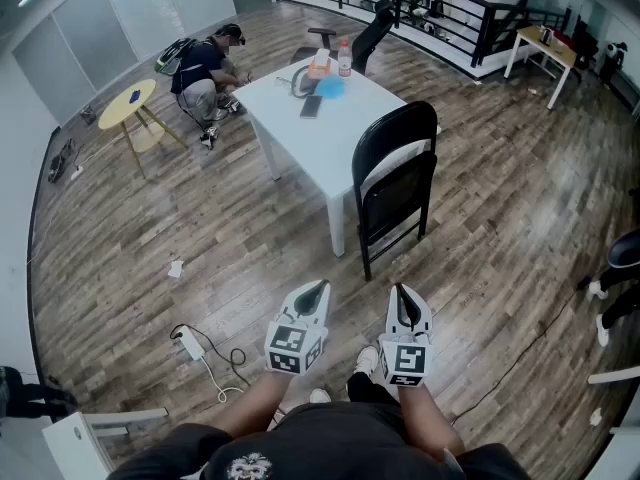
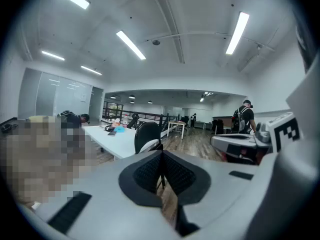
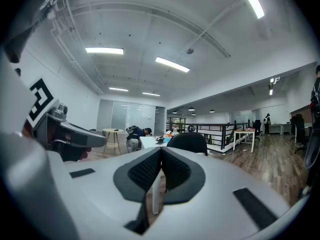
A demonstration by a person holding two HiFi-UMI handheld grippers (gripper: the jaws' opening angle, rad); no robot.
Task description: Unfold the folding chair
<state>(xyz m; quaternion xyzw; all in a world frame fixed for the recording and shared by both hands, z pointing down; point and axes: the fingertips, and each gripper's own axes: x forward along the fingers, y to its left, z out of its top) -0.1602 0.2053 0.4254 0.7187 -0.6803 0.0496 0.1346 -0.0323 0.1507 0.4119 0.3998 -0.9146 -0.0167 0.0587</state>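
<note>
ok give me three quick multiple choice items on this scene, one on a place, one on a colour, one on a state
1. The folding chair stands:
A) beside the white table
B) on top of it
C) under it

2. The chair's colour:
A) white
B) black
C) yellow

3. The left gripper and right gripper are:
A) both wide open
B) both shut on the chair
C) both shut, empty

Key:
1 A, it stands upright at the table's near corner.
2 B, its frame, back and seat are black.
3 C, each gripper view shows the pads together with nothing between.
</note>
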